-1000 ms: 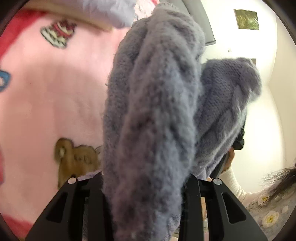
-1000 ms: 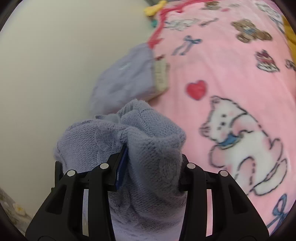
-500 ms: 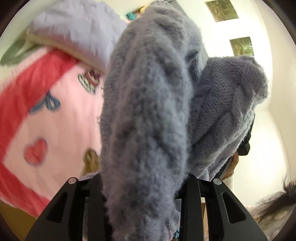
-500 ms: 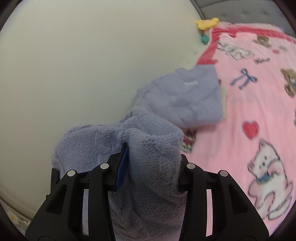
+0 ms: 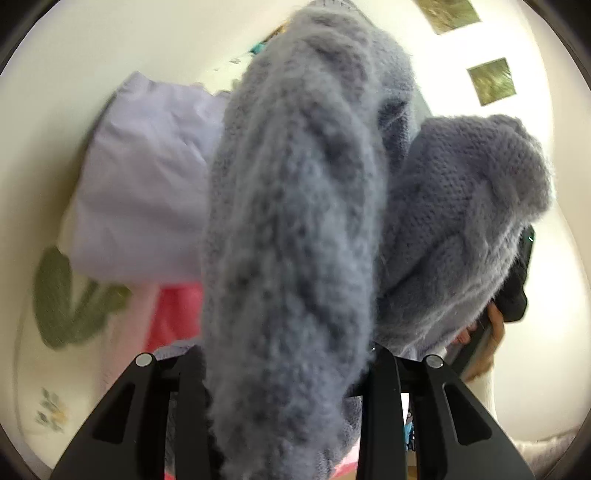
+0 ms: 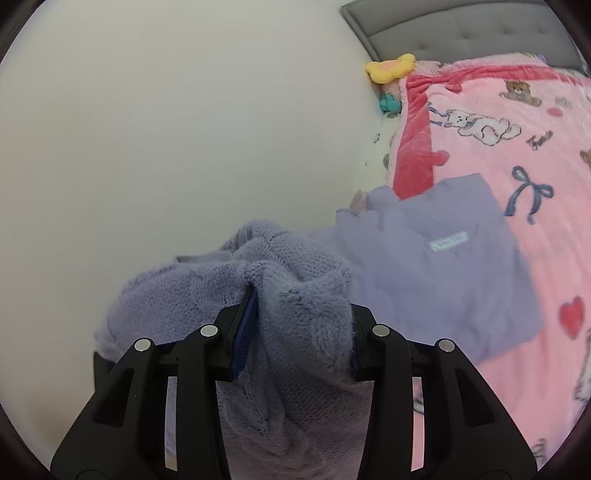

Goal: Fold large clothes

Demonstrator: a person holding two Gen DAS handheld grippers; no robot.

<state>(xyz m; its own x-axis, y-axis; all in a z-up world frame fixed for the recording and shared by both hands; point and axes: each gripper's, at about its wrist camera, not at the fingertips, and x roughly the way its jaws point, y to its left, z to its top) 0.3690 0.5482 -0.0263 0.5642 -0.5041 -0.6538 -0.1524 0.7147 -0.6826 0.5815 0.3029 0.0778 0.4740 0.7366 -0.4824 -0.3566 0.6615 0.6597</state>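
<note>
Gripping a thick bunch of the grey-blue knit sweater (image 5: pixel 291 236), the left gripper (image 5: pixel 284 373) has its 2 fingers partly closed on it. The right gripper (image 6: pixel 295 336) clamps another fold likewise. Beyond the right fingers, a folded lilac garment (image 6: pixel 443 266) overlaps the pink blanket's (image 6: pixel 517 147) edge; bare wall (image 6: pixel 166 147) lies left.

Fuzzy knit, smooth cloth, plush fleece, matt plastic

You have a thick, hairy grey-blue cable-knit sweater (image 5: pixel 291 229) bunched in your matt black plastic left gripper (image 5: pixel 284 373) and right gripper (image 6: pixel 295 332); the folded lilac garment (image 6: pixel 443 266) looks smooth and flat-woven, the pink blanket (image 6: pixel 517 155) soft plush fleece, the grey headboard (image 6: pixel 461 33) tufted upholstery, the wall (image 6: pixel 166 129) plain matt.
</note>
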